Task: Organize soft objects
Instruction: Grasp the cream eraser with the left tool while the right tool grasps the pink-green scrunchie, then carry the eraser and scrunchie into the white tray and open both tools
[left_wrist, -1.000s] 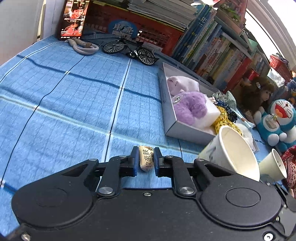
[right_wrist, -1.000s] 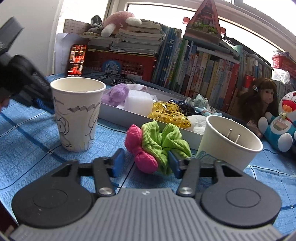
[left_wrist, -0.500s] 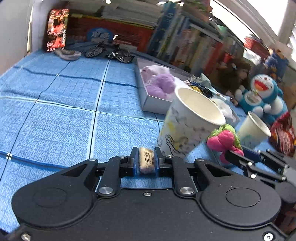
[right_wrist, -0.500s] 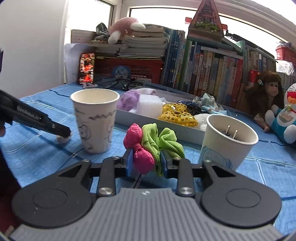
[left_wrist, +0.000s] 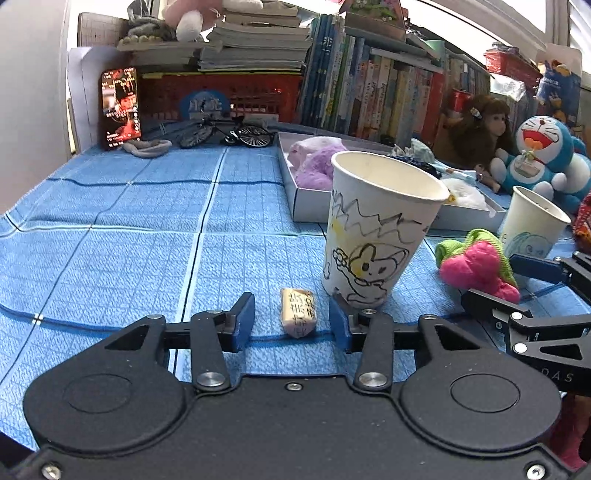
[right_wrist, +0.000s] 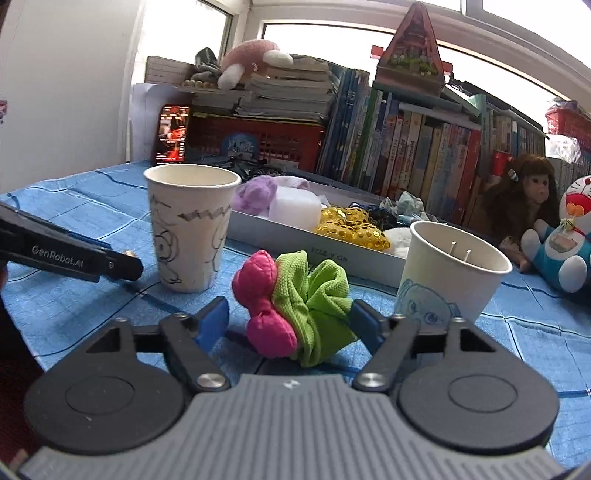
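A small wrapped candy (left_wrist: 297, 312) with black characters lies on the blue cloth between the open jaws of my left gripper (left_wrist: 291, 322), apart from both pads. A pink and green scrunchie (right_wrist: 295, 310) lies on the cloth between the open jaws of my right gripper (right_wrist: 290, 325); it also shows in the left wrist view (left_wrist: 476, 264). A tall paper cup with a drawn animal (left_wrist: 376, 229) stands just right of the candy, and shows in the right wrist view (right_wrist: 190, 225). A shorter paper cup (right_wrist: 448, 273) stands right of the scrunchie.
A grey tray (right_wrist: 332, 254) holds purple, white and gold soft things behind the cups. Plush toys (left_wrist: 543, 158) sit at the right. Books, a red crate, a phone (left_wrist: 122, 105) and a toy bicycle (left_wrist: 225, 133) line the back.
My left gripper opened and let the candy down onto the cloth beside the tall cup. My right gripper opened and the scrunchie now lies free between its jaws.
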